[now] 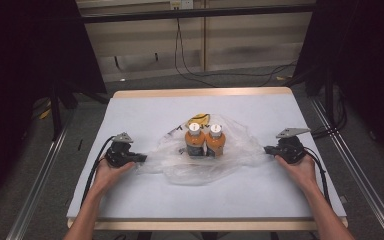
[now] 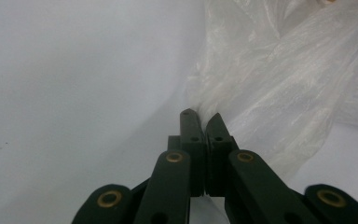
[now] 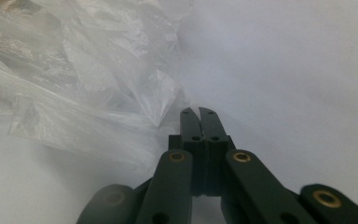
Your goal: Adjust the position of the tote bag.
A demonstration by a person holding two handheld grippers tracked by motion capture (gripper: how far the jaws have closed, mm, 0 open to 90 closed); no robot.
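Tongs on both sides are closed, and I have them at opposite edges of the clear plastic bag (image 1: 200, 155) that lies crumpled in the middle of the table (image 1: 130, 200). My left tongs (image 1: 141, 158) sit at the bag's left edge; in the left gripper view the jaws are pressed together at their tips right where the film (image 2: 279, 93) bunches up, and I judge a pinch of plastic is caught between them, though the fold itself is hard to make out. My right tongs (image 1: 268, 149) point at the bag's right edge; in the right gripper view the jaws meet with nothing clearly between them, and the nearest flap of plastic (image 3: 135, 93) lies just beside their tips, so I cannot tell whether they have any film. I hold the two ends this way because, as I read it, the bag has to be spread or lifted from both sides at once, which keeps its load from tipping. That load is two orange bottles (image 1: 205, 140) with white caps, standing upright and touching each other, side by side near the bag's middle, wrapped loosely by the film. Behind them a yellow item (image 1: 198, 119) peeks out at the far edge of the bag; I cannot make out what it is or whether it lies inside. The bag's mouth I cannot locate.
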